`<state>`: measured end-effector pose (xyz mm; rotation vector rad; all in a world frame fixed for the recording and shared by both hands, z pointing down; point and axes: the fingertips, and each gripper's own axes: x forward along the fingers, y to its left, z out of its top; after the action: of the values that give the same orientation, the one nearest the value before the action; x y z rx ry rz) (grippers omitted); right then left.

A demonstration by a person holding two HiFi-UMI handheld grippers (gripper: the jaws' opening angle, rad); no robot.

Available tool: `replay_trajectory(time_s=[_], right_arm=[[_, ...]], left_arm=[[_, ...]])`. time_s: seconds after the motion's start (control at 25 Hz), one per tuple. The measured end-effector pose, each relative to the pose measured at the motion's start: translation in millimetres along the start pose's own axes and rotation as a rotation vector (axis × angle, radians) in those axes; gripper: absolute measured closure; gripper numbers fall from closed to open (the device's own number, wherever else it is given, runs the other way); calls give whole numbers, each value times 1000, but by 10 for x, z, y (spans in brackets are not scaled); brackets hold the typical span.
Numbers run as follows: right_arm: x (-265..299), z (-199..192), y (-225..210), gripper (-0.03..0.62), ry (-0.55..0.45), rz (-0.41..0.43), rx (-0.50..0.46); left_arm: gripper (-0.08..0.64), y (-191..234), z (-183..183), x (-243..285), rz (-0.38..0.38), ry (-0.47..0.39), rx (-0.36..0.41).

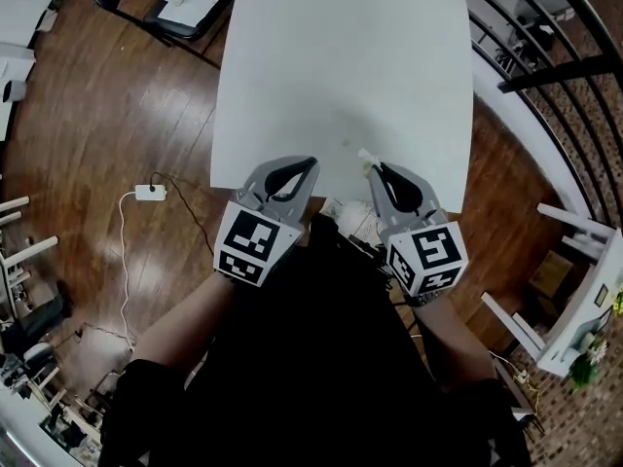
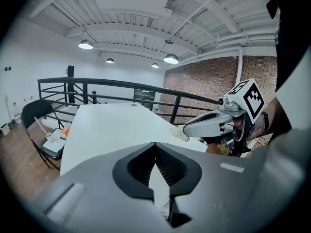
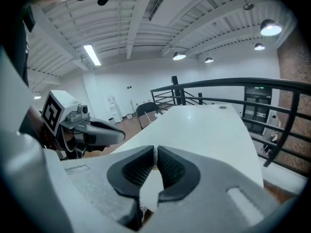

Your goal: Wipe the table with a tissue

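Observation:
The white table point(image 1: 341, 56) stretches away in front of me, and both grippers hover over its near edge. My right gripper point(image 1: 375, 166) is shut on a small crumpled white tissue point(image 1: 367, 158) that sticks out at its tips. The left gripper view shows that tissue point(image 2: 180, 132) at the tip of the right gripper point(image 2: 187, 130), just above the tabletop. In the right gripper view a thin white sliver is pinched between the pads point(image 3: 163, 165). My left gripper point(image 1: 310, 161) is shut with nothing in it, a hand's width to the left of the right one.
A black chair point(image 1: 185, 8) with papers stands at the table's far left corner. A black railing point(image 1: 526, 56) curves along the right side. A white adapter point(image 1: 149, 192) with a cable lies on the wooden floor to the left. White furniture point(image 1: 574, 290) stands at the right.

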<state>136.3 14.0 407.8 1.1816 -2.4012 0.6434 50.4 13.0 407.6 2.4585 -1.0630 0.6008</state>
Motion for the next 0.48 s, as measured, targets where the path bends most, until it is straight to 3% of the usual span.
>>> replay_trajectory(time_s=[0.2, 0.48], right_arm=[[171, -113, -36, 578, 58, 19, -21], [491, -321, -153, 578, 150, -20, -48]], left_arm=[[548, 42, -83, 86, 18, 16, -23], [548, 108, -220, 234, -24, 51, -32]])
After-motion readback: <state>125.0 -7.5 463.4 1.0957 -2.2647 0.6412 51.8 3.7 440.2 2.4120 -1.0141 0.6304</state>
